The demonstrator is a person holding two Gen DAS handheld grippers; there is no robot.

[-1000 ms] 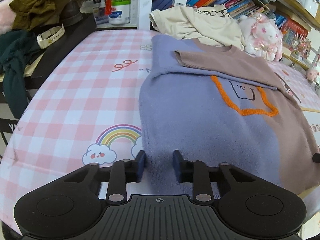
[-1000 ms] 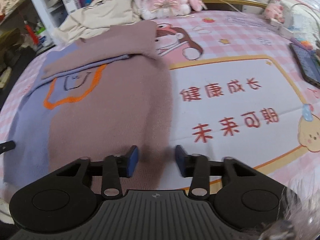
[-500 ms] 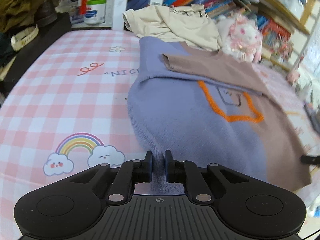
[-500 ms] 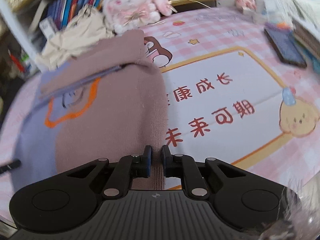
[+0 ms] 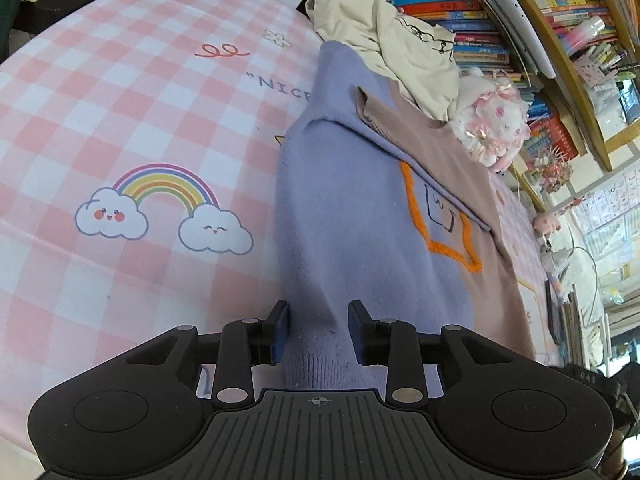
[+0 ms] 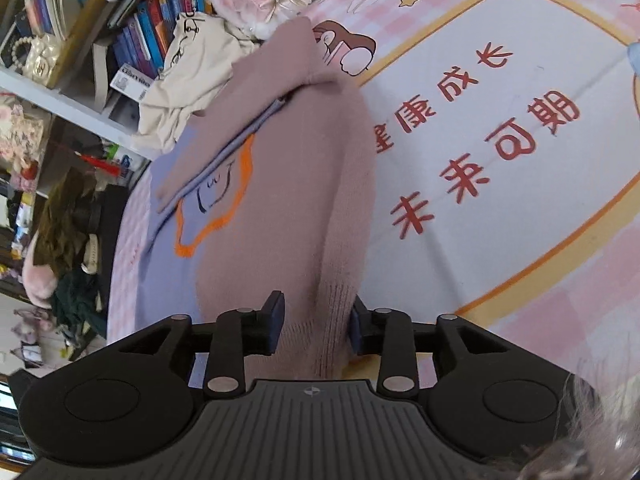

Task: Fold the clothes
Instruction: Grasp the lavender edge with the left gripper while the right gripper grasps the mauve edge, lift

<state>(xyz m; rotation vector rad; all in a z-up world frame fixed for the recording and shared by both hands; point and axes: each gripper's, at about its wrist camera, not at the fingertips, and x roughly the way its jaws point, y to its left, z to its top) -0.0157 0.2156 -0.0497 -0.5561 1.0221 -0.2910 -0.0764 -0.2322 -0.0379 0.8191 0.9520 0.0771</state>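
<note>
Surface: a tabletop (image 5: 120,128) under a pink-and-white checked cloth printed with a rainbow (image 5: 164,204) between two smiling clouds; in the right wrist view the cloth shows a white panel (image 6: 520,160) with red characters inside an orange border.
Room: a cluttered bookshelf (image 5: 472,28) of bright book spines stands along the far edge; a cream shirt (image 5: 392,48) lies crumpled against it, and a pink-and-white plush rabbit (image 5: 492,128) sits just beside the shirt. A heap of dark clothing (image 6: 68,240) shows at the left of the right wrist view.
Sweater: a knit sweater (image 5: 360,220), lilac on one half and dusty mauve on the other, with an orange outlined patch (image 5: 440,220) on the chest, lies on the cloth.
Axis: its long axis runs away from both cameras, ribbed hem nearest the grippers, shoulders toward the bookshelf; a mauve sleeve is folded across the upper chest.
Left gripper (image 5: 318,330): its fingers (image 5: 278,332) stand spread on either side of the lilac hem corner, the cloth bunched between them but not pinched.
Right gripper (image 6: 316,326): its fingers (image 6: 274,326) likewise stand apart, the mauve hem corner rising loosely in the gap.
</note>
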